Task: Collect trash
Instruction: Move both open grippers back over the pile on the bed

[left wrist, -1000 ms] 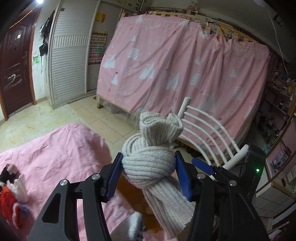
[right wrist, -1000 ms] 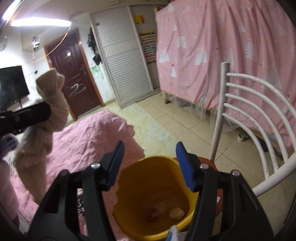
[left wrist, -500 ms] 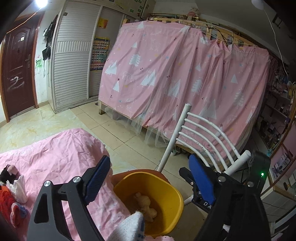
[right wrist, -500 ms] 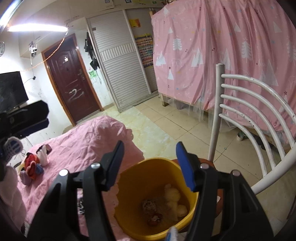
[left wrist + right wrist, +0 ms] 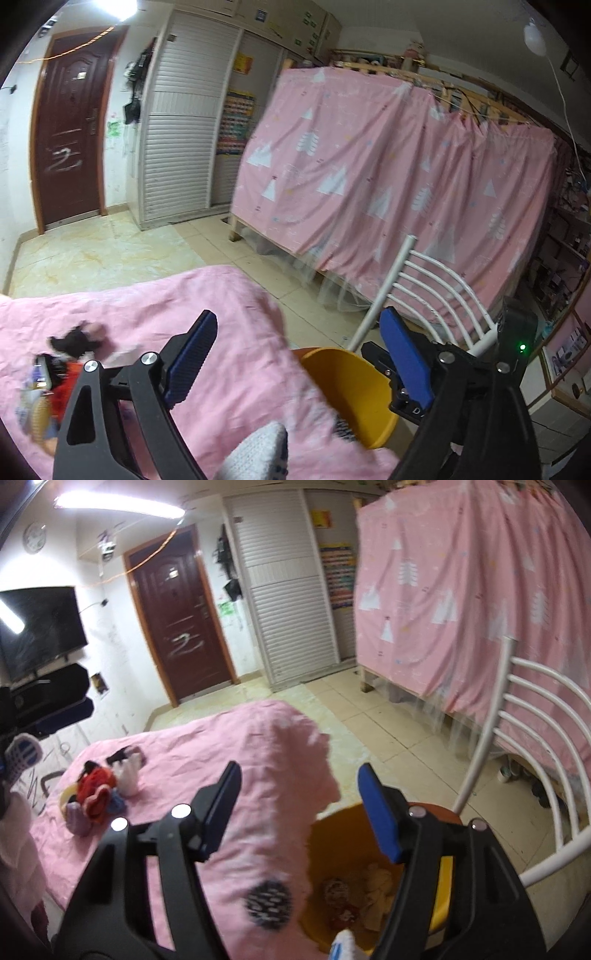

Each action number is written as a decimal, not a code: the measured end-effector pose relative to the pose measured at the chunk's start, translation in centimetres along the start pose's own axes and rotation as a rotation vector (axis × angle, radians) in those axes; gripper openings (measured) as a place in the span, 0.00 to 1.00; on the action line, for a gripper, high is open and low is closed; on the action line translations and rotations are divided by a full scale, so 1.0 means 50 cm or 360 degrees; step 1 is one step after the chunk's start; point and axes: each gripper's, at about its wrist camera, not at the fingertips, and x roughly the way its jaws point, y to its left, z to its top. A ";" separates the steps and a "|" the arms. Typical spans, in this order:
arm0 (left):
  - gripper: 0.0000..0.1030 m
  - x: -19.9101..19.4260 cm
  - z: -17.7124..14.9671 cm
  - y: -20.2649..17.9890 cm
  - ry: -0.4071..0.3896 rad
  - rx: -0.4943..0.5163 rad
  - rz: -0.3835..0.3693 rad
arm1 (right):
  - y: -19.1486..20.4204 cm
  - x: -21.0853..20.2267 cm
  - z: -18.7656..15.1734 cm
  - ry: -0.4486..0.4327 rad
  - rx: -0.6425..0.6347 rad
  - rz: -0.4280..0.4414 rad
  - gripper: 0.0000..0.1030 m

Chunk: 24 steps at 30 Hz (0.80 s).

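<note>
A yellow bucket (image 5: pixel 351 387) stands on a chair seat beside the pink-covered table (image 5: pixel 147 314); in the right wrist view its inside (image 5: pixel 373 890) holds the beige knitted bundle and other scraps. My left gripper (image 5: pixel 295 354) is open and empty, above the table edge, left of the bucket. My right gripper (image 5: pixel 299 805) is open and empty, over the bucket's left rim. A pile of small knitted items (image 5: pixel 96 794) lies on the table at the left; it also shows in the left wrist view (image 5: pixel 59 376), blurred.
A white metal chair back (image 5: pixel 535 731) rises right of the bucket. A pink curtained bunk bed (image 5: pixel 388 177) fills the back right. A dark door (image 5: pixel 177 627), a louvred wardrobe and tiled floor lie behind. A TV (image 5: pixel 37 627) hangs at left.
My left gripper opened and dropped the beige knitted bundle into the bucket, then swung left toward the table. My right gripper also turned left, still open.
</note>
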 end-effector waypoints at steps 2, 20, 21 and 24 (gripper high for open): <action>0.81 -0.025 0.000 0.038 -0.0015 -0.0023 0.0041 | 0.030 0.009 0.004 0.0011 -0.0037 0.0031 0.61; 0.82 -0.183 -0.011 0.298 -0.0098 -0.0137 0.0332 | 0.295 0.081 0.003 0.0143 -0.0349 0.0286 0.61; 0.82 -0.188 -0.013 0.308 -0.0099 -0.0140 0.0346 | 0.309 0.087 0.003 0.0156 -0.0360 0.0308 0.61; 0.82 -0.197 -0.021 0.340 -0.0083 -0.0150 0.0390 | 0.341 0.101 -0.005 0.0193 -0.0386 0.0366 0.61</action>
